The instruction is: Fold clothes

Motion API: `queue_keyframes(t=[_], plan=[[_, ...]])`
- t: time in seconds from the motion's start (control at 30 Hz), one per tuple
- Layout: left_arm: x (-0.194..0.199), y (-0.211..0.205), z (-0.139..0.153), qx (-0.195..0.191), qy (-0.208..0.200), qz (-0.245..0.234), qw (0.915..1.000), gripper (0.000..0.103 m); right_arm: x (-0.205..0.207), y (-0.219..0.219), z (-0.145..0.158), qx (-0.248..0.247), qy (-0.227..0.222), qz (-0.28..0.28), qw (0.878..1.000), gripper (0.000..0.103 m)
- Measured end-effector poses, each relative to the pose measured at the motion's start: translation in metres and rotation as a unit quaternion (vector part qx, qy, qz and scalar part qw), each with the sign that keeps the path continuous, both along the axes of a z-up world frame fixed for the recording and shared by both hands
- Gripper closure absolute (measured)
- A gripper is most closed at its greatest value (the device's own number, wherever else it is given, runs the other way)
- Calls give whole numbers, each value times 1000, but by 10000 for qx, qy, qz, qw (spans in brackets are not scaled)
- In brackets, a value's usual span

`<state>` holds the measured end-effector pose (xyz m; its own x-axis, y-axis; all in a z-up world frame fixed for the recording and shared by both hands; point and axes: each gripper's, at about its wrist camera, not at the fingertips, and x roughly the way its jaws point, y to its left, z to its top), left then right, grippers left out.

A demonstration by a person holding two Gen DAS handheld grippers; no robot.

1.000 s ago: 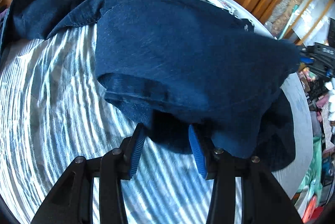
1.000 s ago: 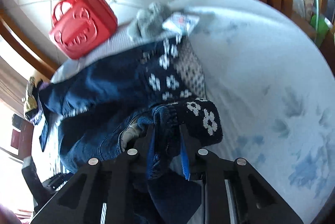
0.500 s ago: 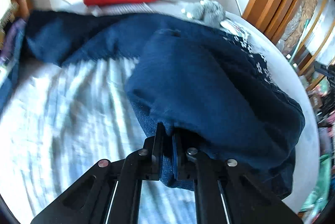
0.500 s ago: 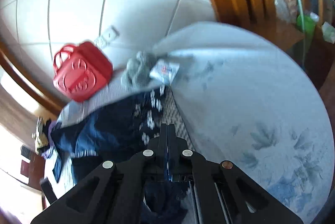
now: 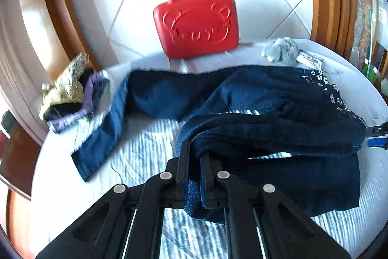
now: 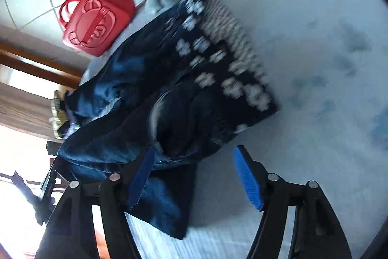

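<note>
Dark blue jeans [image 5: 266, 118] lie bunched across the bed, one leg trailing left toward the bed's edge. My left gripper [image 5: 195, 157] is shut on a fold of the jeans, with denim hanging down between its fingers. In the right wrist view the same jeans [image 6: 135, 113] sit beside a navy cloth with white flowers [image 6: 230, 70]. My right gripper [image 6: 196, 176] is open, its blue pads [image 6: 247, 179] spread wide just in front of the jeans' near edge, with nothing held between them.
A red bear-faced case [image 5: 196, 21] leans on the tiled wall at the bed's head. A grey plush toy [image 5: 282, 50] and a small packet [image 5: 311, 58] lie nearby. A pile of clothes [image 5: 70, 94] sits at the left edge. Wooden frames flank the bed [image 5: 60, 174].
My left gripper shut on a fold of the jeans and pulled back. My right gripper was shut on the cloth, then opened wide and let it go.
</note>
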<state>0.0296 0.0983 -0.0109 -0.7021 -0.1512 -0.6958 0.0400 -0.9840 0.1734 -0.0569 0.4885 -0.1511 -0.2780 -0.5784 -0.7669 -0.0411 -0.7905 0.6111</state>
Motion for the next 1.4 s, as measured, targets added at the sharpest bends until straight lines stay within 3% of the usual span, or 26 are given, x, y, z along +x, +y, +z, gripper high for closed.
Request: queue_keyframes(t=[0.07,0.1,0.13,0.23,0.3,0.4,0.47,0.53,0.6,0.67,0.73,0.87,0.97,1.17,1.27,1.3,1.4], plan=[[-2,-1,-3,145,-32,-55,9999,97,-5,-13,-5,-31,2,-41,10000,34],[-1,-3,-6,236,-70,-64,9997,97,-10,-20,-7,5,37,-104,9999,39],[-4,-5,-11,384,-127,-48,9992,97,-15,-25,-8,56,83,-125,9999,52],[-17,-21,-26,964,-446,40,9943,97,-27,-39,-5,342,273,-155,9989,78],[-22,-24,-24,1032,-498,10,9934,97,-29,-43,15,587,623,-154,9962,81],[-23,-9,1,1157,-322,-469,9917,96,-25,-38,64,1041,1323,-290,9853,84],[-27,10,16,1739,-344,-1042,9786,91,-23,-20,94,1388,1642,-558,9750,85],[-30,32,21,2388,-528,-1648,9555,76,-23,11,117,1808,1794,-919,9627,85],[-29,51,20,2533,-660,-2016,9438,51,-29,40,117,2107,1624,-1194,9565,86],[-26,64,13,2550,-825,-2256,9366,43,-41,66,100,2548,1361,-1360,9476,87],[-22,69,-1,2405,-1015,-2334,9367,39,-50,87,85,2773,1121,-1468,9429,92],[-15,64,-46,1844,-1480,-2161,9473,39,-46,97,72,2607,867,-1416,9510,91],[-4,55,-72,1635,-1688,-1915,9529,39,-29,93,71,2487,850,-1292,9561,88],[10,38,-95,1559,-1762,-1552,9595,38,19,77,76,2131,880,-1067,9672,84],[16,29,-106,1529,-1784,-1374,9622,38,40,56,79,1984,871,-615,9743,73],[16,28,-107,1547,-1748,-1390,9624,38,46,49,79,1953,854,-472,9759,65],[11,32,-105,1546,-1622,-1630,9608,38,57,32,78,1800,822,-304,9798,63]])
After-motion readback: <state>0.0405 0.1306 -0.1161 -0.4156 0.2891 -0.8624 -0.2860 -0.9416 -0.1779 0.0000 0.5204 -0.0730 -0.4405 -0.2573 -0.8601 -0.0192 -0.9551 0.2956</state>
